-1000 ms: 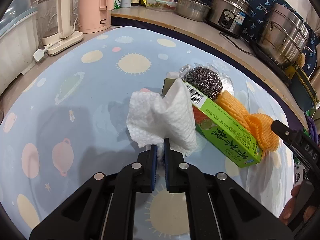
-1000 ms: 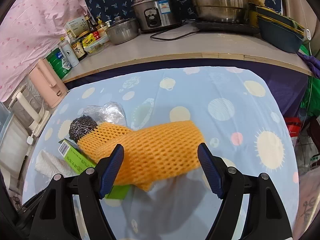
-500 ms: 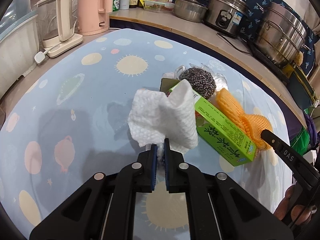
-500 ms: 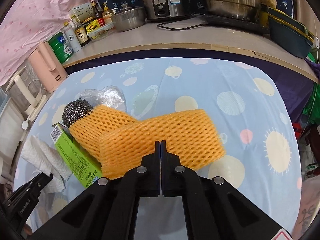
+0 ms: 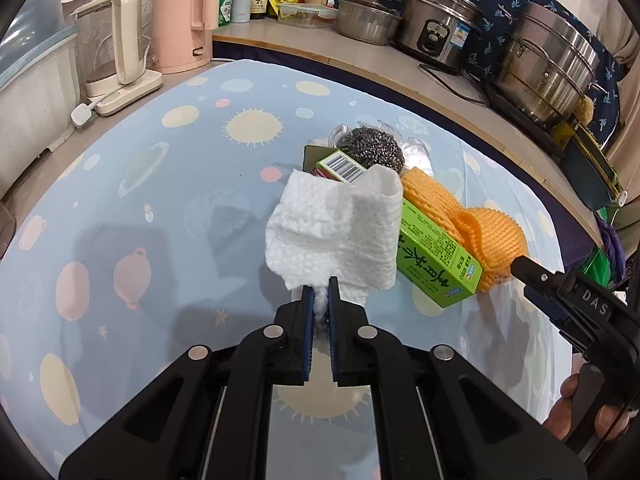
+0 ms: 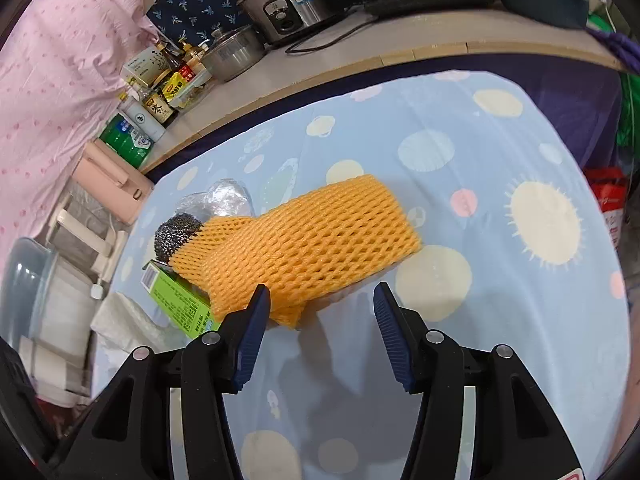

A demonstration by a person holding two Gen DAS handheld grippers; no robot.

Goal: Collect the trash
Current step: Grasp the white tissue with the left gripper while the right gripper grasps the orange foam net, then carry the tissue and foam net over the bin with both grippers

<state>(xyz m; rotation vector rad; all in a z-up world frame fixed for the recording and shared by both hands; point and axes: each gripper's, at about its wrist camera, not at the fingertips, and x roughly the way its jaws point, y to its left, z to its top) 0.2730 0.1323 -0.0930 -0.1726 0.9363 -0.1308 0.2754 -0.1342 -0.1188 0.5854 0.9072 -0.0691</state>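
My left gripper (image 5: 319,300) is clamped on the paper towel (image 5: 334,236), holding it up off the cloth (image 5: 160,208); grip looks solid, I leave it alone. My right gripper (image 6: 320,312) has just been opening: jaws spread, nothing pinched, and the near end of the orange net (image 6: 304,244) sits just ahead of the left pad, not between the two. The net lies on the cloth, leaning on the green box (image 6: 176,304) with the scourer (image 6: 174,236) behind it. To do this well I'd shift right so the net's end sits between the pads, drop low, and close on one doubled fold. The foam mesh probably squashes, so bite deep. Avoid snagging the box or the cloth.
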